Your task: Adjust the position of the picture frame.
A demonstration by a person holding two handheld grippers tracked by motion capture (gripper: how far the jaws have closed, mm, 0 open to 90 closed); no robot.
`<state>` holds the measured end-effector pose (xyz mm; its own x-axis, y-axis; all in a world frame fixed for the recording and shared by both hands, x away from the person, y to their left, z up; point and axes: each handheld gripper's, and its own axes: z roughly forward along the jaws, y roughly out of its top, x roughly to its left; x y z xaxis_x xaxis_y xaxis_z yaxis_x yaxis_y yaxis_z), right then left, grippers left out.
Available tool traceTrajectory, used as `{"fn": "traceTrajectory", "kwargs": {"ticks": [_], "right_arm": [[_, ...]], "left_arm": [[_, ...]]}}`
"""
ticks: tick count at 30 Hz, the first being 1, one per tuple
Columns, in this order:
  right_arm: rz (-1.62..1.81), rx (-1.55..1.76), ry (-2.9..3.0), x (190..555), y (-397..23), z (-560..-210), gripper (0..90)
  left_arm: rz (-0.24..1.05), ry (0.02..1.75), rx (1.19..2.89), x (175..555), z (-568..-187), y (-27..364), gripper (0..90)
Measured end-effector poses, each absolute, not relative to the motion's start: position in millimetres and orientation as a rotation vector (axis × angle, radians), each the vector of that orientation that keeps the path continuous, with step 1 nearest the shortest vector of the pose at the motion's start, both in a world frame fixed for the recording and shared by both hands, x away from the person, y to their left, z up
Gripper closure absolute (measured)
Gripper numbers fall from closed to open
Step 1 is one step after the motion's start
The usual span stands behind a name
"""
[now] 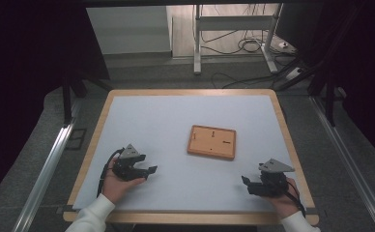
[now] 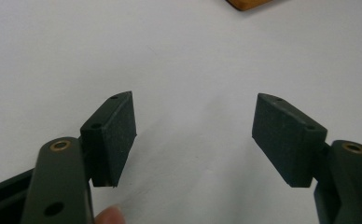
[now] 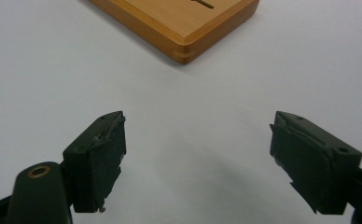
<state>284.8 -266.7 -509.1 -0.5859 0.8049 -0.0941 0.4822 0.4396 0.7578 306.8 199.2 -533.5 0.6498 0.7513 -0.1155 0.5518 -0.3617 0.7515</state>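
Observation:
A flat wooden frame (image 1: pixel 211 142) lies back-side up near the middle of the white table top (image 1: pixel 176 116). My left gripper (image 1: pixel 149 172) rests near the front left of the table, open, its jaws pointing right with nothing between them (image 2: pixel 194 135). A corner of the wooden frame (image 2: pixel 247 3) peeks in at the top of the left gripper view. My right gripper (image 1: pixel 246 182) sits at the front right, open and empty (image 3: pixel 198 158), pointing left toward the wooden frame (image 3: pixel 179 23), which lies a short way ahead of its jaws.
The table has a wooden rim (image 1: pixel 93 145). Behind it stand a metal desk frame (image 1: pixel 197 43) and loose cables (image 1: pixel 243 46) on the floor. Metal rails (image 1: pixel 50 159) run along both sides of the table.

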Motion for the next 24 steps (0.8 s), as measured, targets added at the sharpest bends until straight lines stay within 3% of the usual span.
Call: {"fn": "traceTrajectory", "kwargs": {"ticks": [15, 24], "right_arm": [[0.982, 1.044, 2.25, 285, -255, -505, 18.6], [0.974, 1.074, 2.227, 276, -264, -505, 18.5]], "left_arm": [[0.303, 1.014, 2.072, 298, -529, 201, 30.4], [0.295, 0.963, 2.084, 319, -521, 171, 29.9]]}}
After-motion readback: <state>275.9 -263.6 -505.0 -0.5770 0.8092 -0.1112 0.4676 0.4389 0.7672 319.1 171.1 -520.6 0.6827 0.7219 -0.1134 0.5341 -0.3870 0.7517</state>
